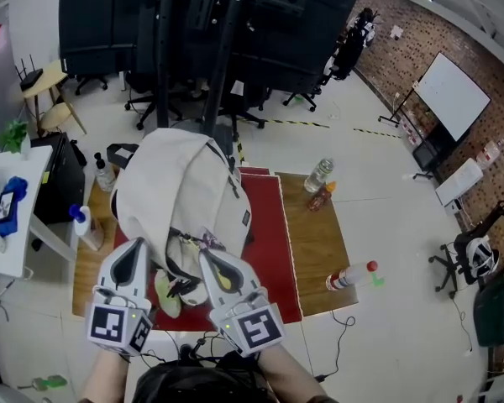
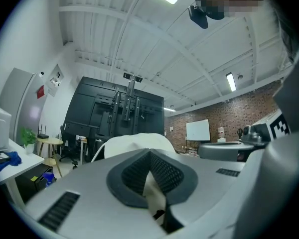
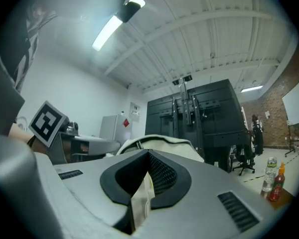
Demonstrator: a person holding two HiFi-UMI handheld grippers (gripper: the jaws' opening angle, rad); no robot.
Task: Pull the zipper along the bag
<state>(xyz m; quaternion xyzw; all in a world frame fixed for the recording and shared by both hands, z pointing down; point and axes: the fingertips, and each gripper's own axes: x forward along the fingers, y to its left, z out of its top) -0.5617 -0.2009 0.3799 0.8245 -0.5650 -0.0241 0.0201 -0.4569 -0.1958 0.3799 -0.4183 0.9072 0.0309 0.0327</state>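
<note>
The cream bag (image 1: pixel 181 183) lies on the red mat (image 1: pixel 269 250) in the lower left-centre of the head view, with its gaping mouth at the near end. Both grippers are clamped there. The left gripper (image 1: pixel 139 248) is fully closed on a strip of cream fabric with something dark beneath it. The right gripper (image 1: pixel 212 257) is closed on a pale tab by the opening. I cannot tell which one has the slider. This looks like the grip-and-brace stage. Next, one gripper should hold the cloth taut while the other draws along the zipper line (image 1: pixel 229 173) towards the far end. The bag seems to reach past the far edge of the tabletop (image 1: pixel 319 242). The bottles (image 1: pixel 319 177) stand well off to the right, so the pulling path looks free.
</note>
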